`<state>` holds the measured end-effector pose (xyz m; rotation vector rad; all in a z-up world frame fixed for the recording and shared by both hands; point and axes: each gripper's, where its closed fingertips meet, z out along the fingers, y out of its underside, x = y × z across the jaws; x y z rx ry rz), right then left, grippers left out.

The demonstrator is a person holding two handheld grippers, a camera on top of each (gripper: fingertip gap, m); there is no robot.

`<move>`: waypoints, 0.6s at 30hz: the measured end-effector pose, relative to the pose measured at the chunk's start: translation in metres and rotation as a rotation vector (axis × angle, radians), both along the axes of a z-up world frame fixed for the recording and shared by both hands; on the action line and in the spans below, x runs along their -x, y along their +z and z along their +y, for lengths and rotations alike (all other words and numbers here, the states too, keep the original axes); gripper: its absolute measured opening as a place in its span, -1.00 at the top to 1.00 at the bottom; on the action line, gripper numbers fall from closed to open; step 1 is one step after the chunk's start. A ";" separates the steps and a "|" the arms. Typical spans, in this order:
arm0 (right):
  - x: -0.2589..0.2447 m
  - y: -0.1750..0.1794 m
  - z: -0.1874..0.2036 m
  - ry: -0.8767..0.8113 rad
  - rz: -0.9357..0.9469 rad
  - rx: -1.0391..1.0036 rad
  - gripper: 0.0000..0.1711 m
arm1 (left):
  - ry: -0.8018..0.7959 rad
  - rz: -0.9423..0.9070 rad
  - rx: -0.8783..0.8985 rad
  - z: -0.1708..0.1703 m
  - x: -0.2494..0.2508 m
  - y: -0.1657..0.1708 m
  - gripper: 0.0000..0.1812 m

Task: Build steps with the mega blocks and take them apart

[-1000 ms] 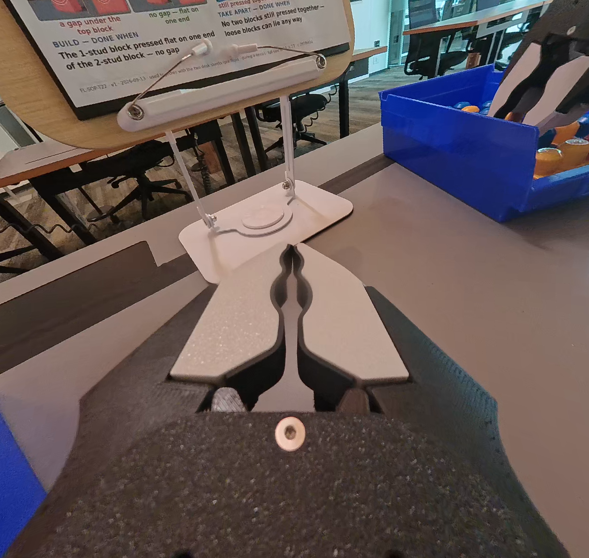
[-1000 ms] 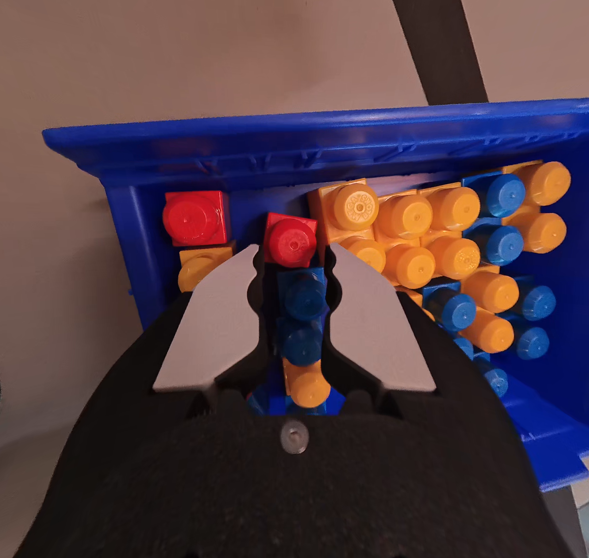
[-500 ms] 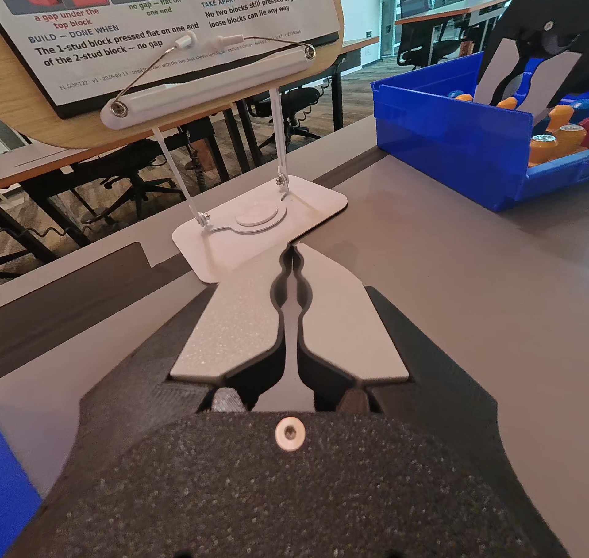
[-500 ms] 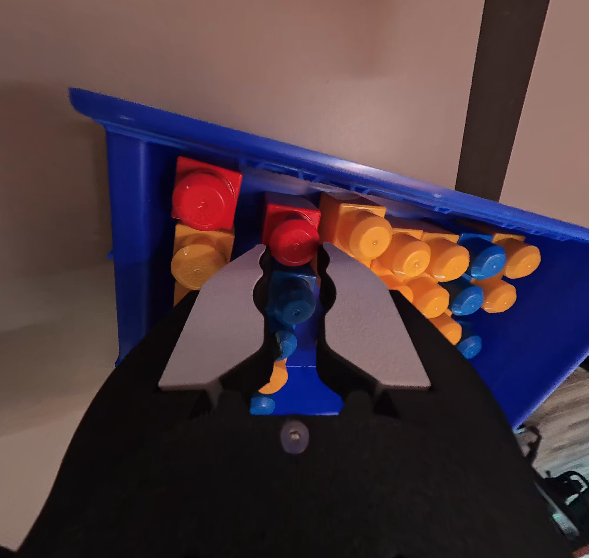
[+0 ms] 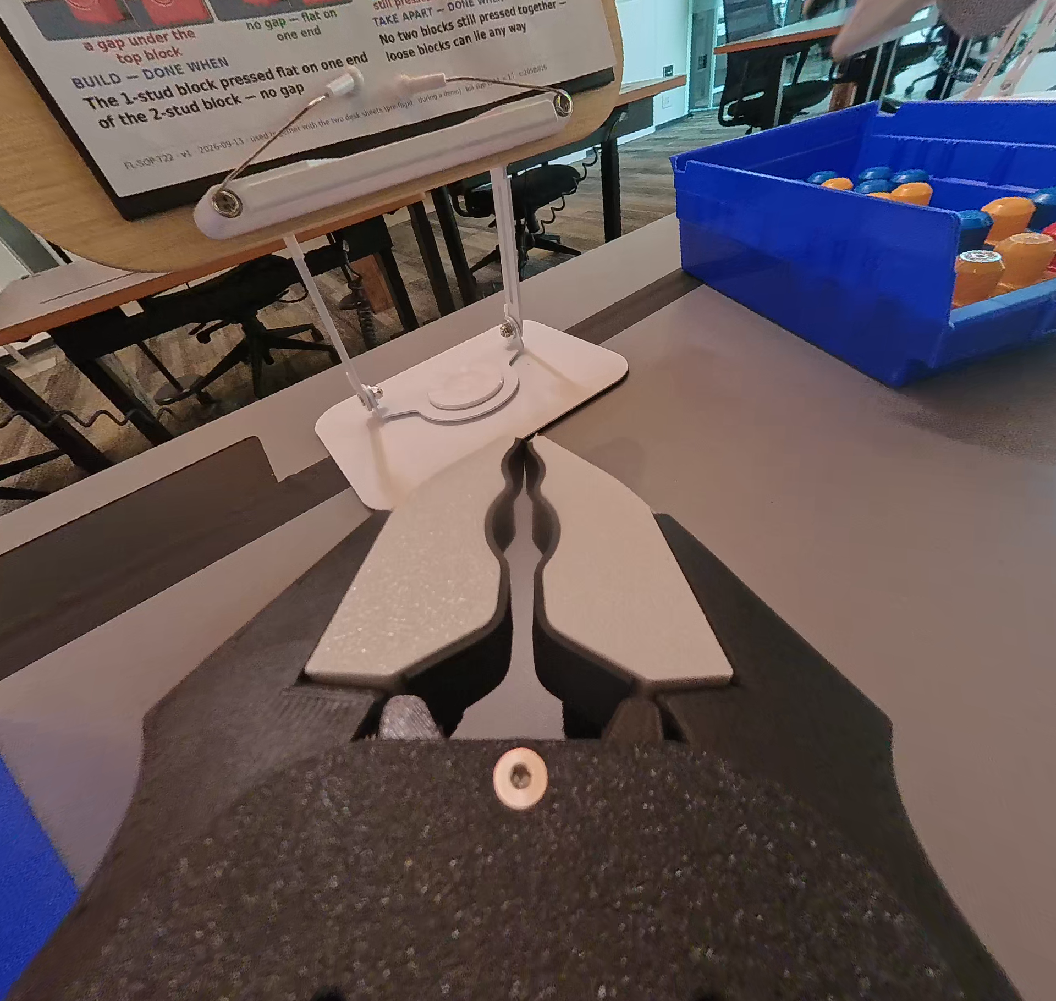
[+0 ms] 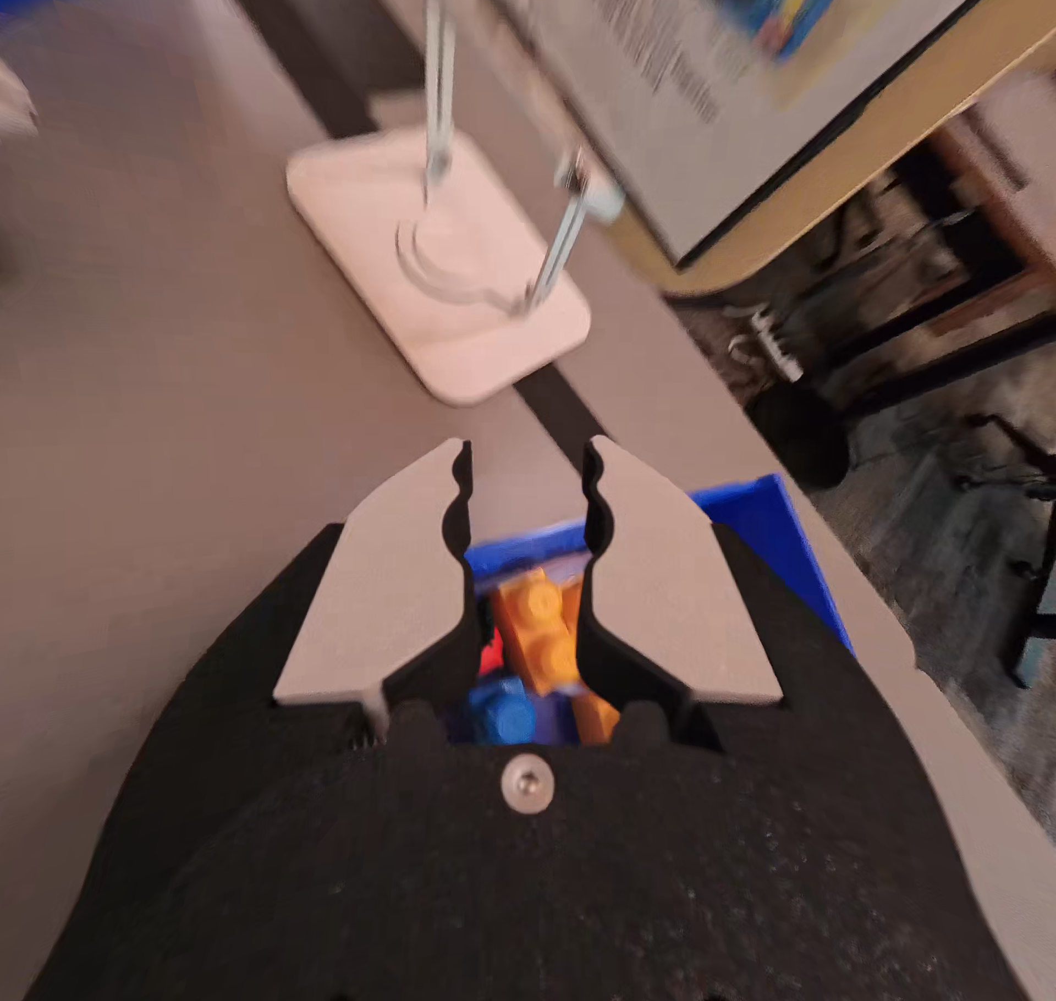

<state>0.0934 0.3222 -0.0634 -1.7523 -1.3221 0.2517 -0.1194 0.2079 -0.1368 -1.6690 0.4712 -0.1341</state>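
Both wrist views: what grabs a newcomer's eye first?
The blue bin of orange and blue blocks, at the table's far right in the left wrist view. Next, the white stand holding an instruction board, straight ahead of the shut left claw. In the blurred right wrist view, the right claw is open and empty above the bin.

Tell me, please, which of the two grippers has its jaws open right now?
The right gripper: its jaws stand clearly apart, empty, above the blue bin. The left gripper has its jaws closed together, holding nothing.
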 end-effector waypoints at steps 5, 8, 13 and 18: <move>0.033 0.040 -0.028 -0.122 0.393 -0.080 0.72 | 0.011 -0.004 -0.010 0.000 0.002 0.003 1.00; 0.048 0.040 -0.053 -0.164 0.576 -0.088 0.76 | 0.017 -0.016 -0.016 0.000 0.003 0.005 1.00; 0.064 0.004 -0.077 -0.276 0.664 -0.069 0.86 | 0.049 -0.052 -0.030 0.001 0.009 0.010 1.00; 0.064 -0.032 -0.084 -0.341 0.614 -0.133 0.93 | 0.081 -0.069 -0.051 0.002 0.015 0.016 1.00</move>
